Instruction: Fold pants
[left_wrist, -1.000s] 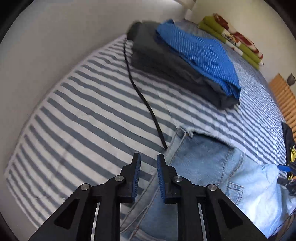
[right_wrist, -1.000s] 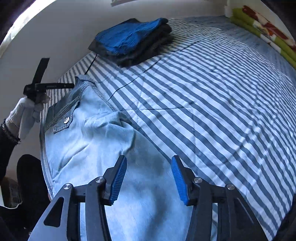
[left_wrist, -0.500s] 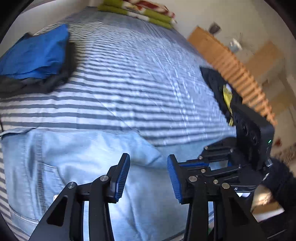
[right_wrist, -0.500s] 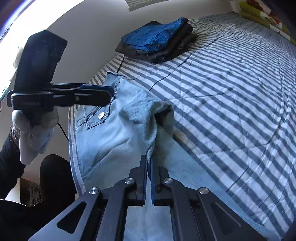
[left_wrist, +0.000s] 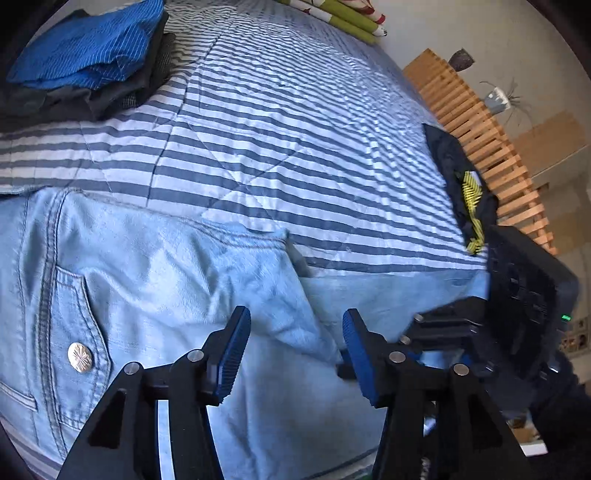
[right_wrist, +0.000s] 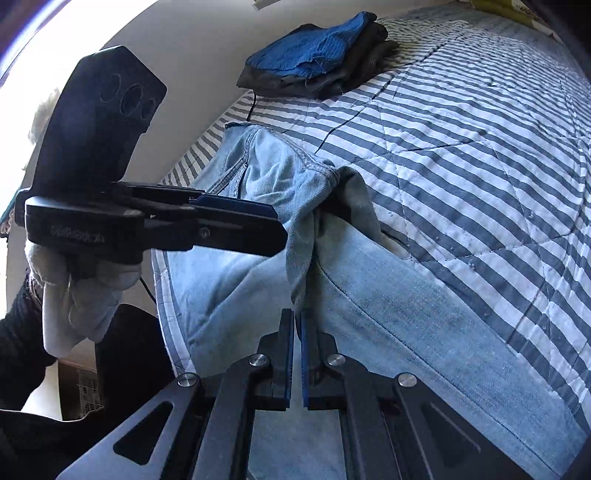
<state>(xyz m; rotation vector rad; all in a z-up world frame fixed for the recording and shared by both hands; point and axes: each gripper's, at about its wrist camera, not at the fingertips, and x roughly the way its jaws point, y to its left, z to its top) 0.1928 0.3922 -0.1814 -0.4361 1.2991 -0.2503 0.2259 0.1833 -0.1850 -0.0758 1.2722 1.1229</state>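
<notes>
Across the near edge of the blue-and-white striped quilted bed (left_wrist: 295, 122), the pale blue denim pants (left_wrist: 155, 273) are lying. The right gripper (right_wrist: 297, 354) has just clamped a raised fold; the left gripper (left_wrist: 291, 347) has been opening, nothing between (folding barely begun). Folded blue-and-grey clothes (right_wrist: 317, 62) are sitting at the far corner.
</notes>
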